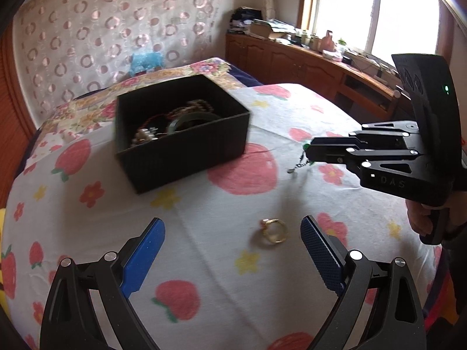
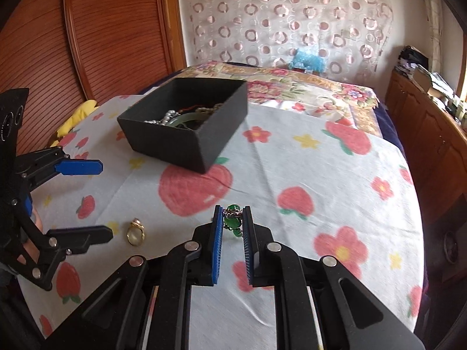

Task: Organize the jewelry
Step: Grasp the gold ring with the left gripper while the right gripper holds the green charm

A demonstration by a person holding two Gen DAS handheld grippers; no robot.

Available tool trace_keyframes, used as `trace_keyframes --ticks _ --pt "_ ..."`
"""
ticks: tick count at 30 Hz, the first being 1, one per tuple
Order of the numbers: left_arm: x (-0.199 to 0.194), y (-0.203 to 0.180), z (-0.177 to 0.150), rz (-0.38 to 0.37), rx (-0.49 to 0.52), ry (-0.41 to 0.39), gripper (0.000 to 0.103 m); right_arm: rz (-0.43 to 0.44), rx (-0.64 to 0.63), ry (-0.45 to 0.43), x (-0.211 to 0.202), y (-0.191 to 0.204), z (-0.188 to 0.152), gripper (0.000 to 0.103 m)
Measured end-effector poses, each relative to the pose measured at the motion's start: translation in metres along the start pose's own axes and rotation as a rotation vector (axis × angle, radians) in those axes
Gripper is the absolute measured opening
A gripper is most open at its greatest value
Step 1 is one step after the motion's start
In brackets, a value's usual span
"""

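Open cloth (image 1: 221,262) around black box (image 1: 186,151)

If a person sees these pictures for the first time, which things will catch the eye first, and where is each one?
The right gripper draws the eye first: it is closed on a green-stone bracelet, held above the strawberry-print sheet. Next comes the black box further back on the bed, open and already holding a jade bangle and beaded pieces. Last, a gold ring lies alone on the sheet, between the wide-open fingers of the left gripper.

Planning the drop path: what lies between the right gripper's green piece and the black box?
Only bare strawberry-print cloth between the green piece and black box, in the right wrist view.
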State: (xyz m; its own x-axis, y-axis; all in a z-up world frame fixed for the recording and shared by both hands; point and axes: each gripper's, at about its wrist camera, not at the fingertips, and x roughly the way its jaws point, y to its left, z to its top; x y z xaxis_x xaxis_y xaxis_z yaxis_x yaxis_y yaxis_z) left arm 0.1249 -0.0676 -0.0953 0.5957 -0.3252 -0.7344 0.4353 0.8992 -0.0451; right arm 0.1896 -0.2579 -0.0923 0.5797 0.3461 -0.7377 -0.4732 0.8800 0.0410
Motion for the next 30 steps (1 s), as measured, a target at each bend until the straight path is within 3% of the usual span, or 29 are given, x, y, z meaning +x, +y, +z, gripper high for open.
trace_keyframes --ticks 2,4,12,20,30 --pt "0.004 -0.009 0.001 0.004 0.026 0.006 0.090 -0.006 0.002 -0.005 -0.003 -0.002 -0.002 0.015" --pt "0.008 -0.016 0.001 0.002 0.048 0.013 0.084 -0.008 0.003 -0.012 -0.005 -0.005 -0.003 0.015" --pt "0.019 -0.028 -0.003 0.008 0.081 0.062 0.038 0.002 -0.004 -0.026 -0.010 -0.001 -0.005 0.015" --pt "0.019 -0.023 -0.001 0.014 0.074 0.051 0.023 0.003 -0.014 -0.034 -0.014 0.002 0.000 0.015" --pt "0.004 0.000 0.002 0.037 0.001 0.000 0.023 0.011 -0.047 -0.071 -0.025 0.017 0.021 0.015"
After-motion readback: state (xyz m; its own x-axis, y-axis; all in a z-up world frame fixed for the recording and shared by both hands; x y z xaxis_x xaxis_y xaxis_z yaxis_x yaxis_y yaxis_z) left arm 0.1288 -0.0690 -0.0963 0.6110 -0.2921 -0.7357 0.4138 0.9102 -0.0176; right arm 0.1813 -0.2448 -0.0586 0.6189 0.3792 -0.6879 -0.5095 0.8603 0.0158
